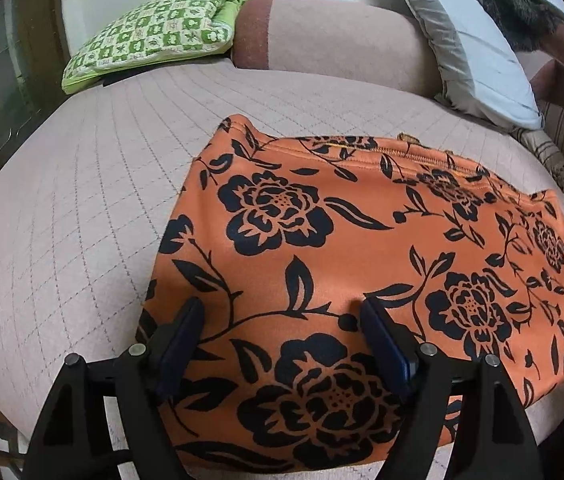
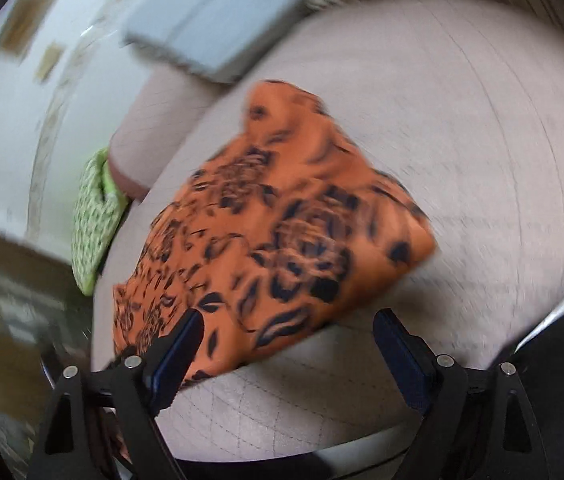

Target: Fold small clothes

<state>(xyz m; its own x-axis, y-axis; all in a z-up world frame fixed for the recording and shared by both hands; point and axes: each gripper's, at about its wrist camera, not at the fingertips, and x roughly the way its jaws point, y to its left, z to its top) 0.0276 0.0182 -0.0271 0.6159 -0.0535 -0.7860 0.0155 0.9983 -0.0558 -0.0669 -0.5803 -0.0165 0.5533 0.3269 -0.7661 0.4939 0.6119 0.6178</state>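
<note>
An orange garment with black flower print [image 1: 361, 264] lies spread flat on the pink quilted bed. My left gripper [image 1: 282, 312] is open just above its near-left part, with nothing between the fingers. In the right wrist view, which is motion-blurred, the same garment [image 2: 282, 232] lies in a folded, slanted shape. My right gripper [image 2: 287, 322] is open above its near edge and holds nothing.
A green checked cushion [image 1: 150, 32] lies at the far left by a pink bolster [image 1: 333, 40]. A grey-and-white pillow [image 1: 477, 48] lies at the far right. The pink quilted cover [image 1: 62, 220] extends left of the garment. The bed's edge curves at the right.
</note>
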